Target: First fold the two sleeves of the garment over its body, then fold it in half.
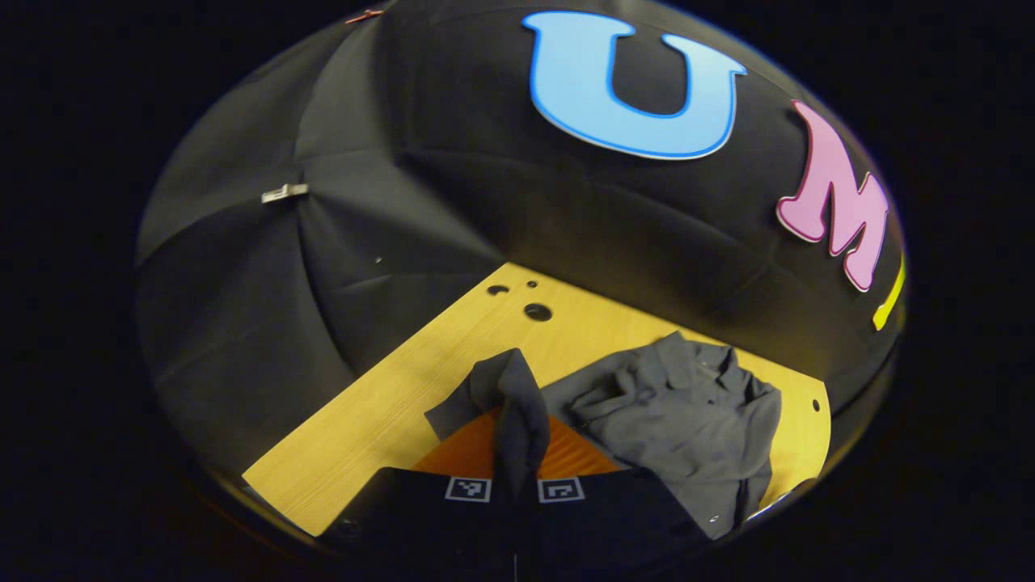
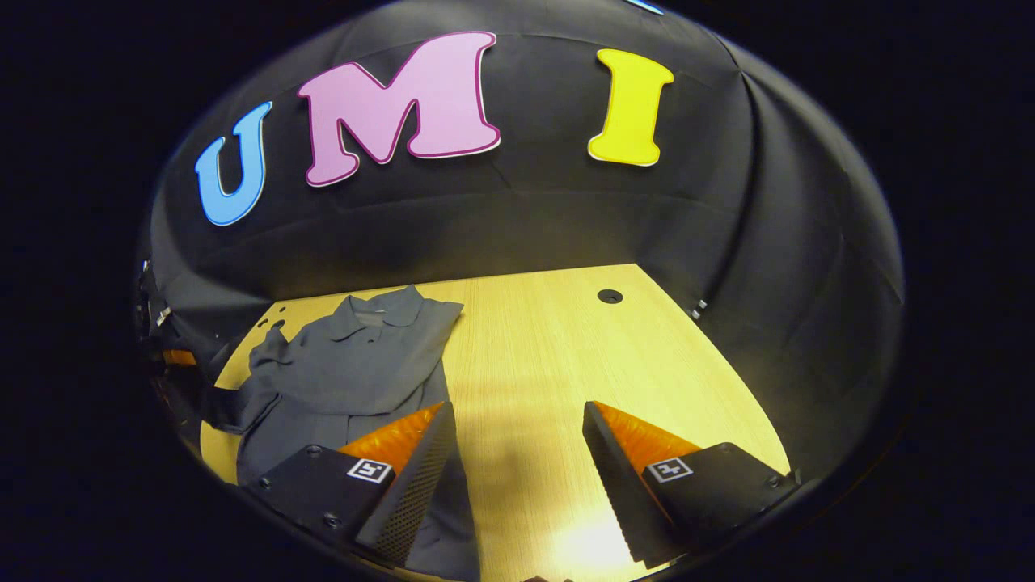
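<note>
Left gripper view: the left tool [image 1: 515, 477] is clamped on a sleeve [image 1: 517, 412] of the dark grey button-up fabric shirt [image 1: 679, 412], lifting it above the pale wooden desk [image 1: 364, 428]; the shirt's body lies crumpled toward the desk's back edge.

Right gripper view: the right tool [image 2: 517, 477] hangs wide open, holding nothing, above the desk's front edge. The shirt sprawls beside its near finger [image 2: 408, 477], collar toward the back-left corner.

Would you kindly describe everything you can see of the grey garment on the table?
The garment is a dark grey collared shirt of soft, matte woven-looking cloth, with small buttons or snaps. It lies rumpled on the light wooden table, collar toward the booth wall. In the right gripper view, its near side looks folded in along a straight edge. One sleeve is lifted off the table, pinched between the fingers of the left gripper. The right gripper is open above the shirt's lower edge, holding nothing.
</note>
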Action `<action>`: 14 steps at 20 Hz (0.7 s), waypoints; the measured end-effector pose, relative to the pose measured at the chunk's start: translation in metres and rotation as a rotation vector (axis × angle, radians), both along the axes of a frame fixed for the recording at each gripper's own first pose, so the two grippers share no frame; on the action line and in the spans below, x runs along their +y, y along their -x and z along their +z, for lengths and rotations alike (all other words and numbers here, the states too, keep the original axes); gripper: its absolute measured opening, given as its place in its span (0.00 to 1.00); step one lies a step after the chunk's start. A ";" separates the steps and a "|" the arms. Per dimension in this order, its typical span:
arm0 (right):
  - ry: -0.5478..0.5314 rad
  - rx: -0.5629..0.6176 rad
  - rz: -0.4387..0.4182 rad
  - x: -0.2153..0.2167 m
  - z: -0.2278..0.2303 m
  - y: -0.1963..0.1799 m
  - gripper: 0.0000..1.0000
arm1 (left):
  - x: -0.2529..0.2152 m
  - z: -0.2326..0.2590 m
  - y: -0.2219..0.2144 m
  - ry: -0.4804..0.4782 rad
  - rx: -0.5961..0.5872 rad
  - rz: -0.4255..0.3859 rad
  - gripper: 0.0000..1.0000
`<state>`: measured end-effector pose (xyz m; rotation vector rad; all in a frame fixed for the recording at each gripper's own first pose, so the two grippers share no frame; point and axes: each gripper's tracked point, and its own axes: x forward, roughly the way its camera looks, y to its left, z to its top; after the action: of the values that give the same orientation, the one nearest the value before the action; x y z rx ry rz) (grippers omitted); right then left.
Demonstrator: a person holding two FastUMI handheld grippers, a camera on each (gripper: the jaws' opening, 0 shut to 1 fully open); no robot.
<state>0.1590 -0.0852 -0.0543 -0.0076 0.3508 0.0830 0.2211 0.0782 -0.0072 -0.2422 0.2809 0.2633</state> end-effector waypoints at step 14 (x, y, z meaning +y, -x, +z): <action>0.054 0.026 0.114 -0.029 -0.005 -0.029 0.98 | -0.294 0.043 -0.110 -0.075 -0.075 -0.505 0.07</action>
<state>0.1878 -0.1138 -0.0591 -0.0804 0.3787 0.1870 0.3309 -0.2160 0.0358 -0.1008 0.2482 -0.2342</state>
